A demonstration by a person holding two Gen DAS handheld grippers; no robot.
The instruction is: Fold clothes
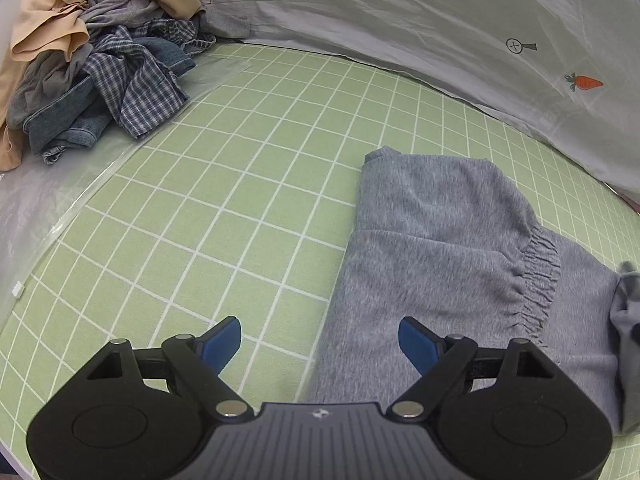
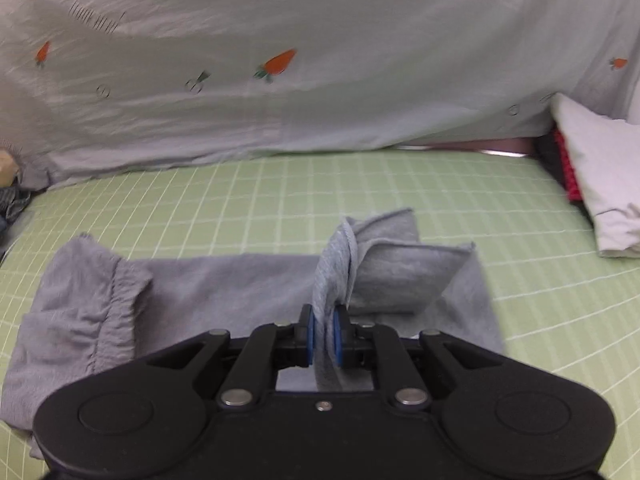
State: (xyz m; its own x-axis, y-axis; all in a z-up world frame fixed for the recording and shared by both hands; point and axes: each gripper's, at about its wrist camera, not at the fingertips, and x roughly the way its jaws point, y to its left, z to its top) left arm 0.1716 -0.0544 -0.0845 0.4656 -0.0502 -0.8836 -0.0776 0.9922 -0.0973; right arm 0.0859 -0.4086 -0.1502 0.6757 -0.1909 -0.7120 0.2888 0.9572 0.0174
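Left gripper (image 1: pixel 320 344): blue-padded fingers spread wide apart, holding nothing; it sits above the near left edge of the grey sweatpants, one finger over the mat, the other over the cloth.
Right gripper (image 2: pixel 324 336): fingers pressed together on a raised fold of the grey sweatpants, the cloth standing up between the blue pads.
Grey sweatpants (image 1: pixel 440 248): lying on the green grid mat, partly folded; the elastic waistband (image 2: pixel 116 300) is gathered toward the left in the right wrist view.
Pant legs (image 2: pixel 400 268): doubled over on top of the garment, just beyond the right gripper.
Green grid mat (image 1: pixel 240 200): covers the work surface under the sweatpants.
Left wrist view only: a clothes pile (image 1: pixel 100 64) at the far left, off the mat on a clear plastic sheet (image 1: pixel 48 208); tan garment on top, plaid shirt and denim beneath, touching one another.
Right wrist view only: a folded white cloth (image 2: pixel 600 184) at the far right, with a red ribbed item (image 2: pixel 568 168) beside it, too hidden to name.
Backdrop: pale carrot-print sheet (image 2: pixel 280 80) hanging behind the mat, seen in both views.
Containers: cannot tell of any.
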